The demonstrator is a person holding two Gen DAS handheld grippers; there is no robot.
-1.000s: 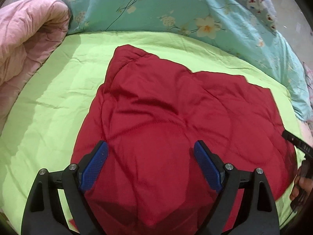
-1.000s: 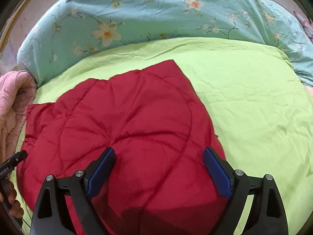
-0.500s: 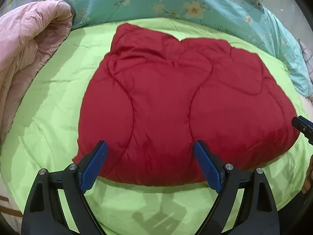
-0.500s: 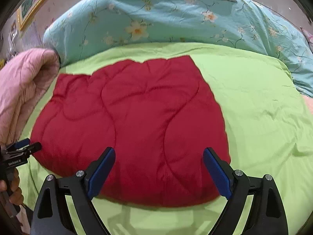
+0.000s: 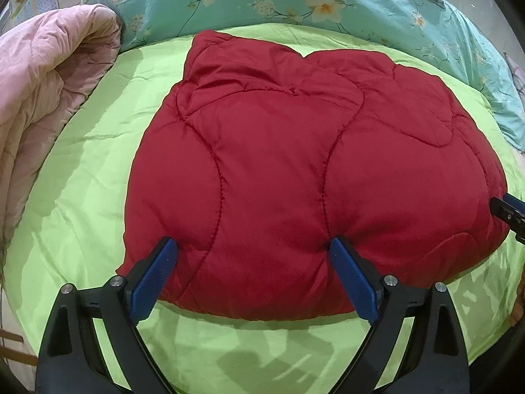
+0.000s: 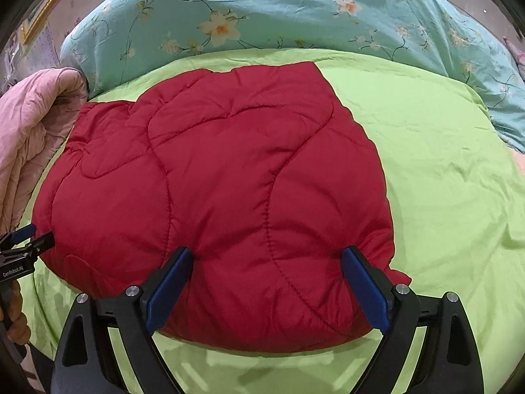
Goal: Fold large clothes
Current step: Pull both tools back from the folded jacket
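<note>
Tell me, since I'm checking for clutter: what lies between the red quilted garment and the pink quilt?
Only bare green sheet separates the red quilted garment from the pink quilt; the left wrist view shows it best.

Bright, sharp; soft shadows below; fisheye bends, darkens edges.

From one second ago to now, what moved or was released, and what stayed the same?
Both grippers pulled back toward the near edge of the red quilted garment: a second ago it filled the near part of each view, now its whole near fold shows on the green sheet. Left gripper and right gripper are open and empty, as before. Nothing was gripped or let go. The garment's fold, the pink quilt and floral bedding look unchanged.
</note>
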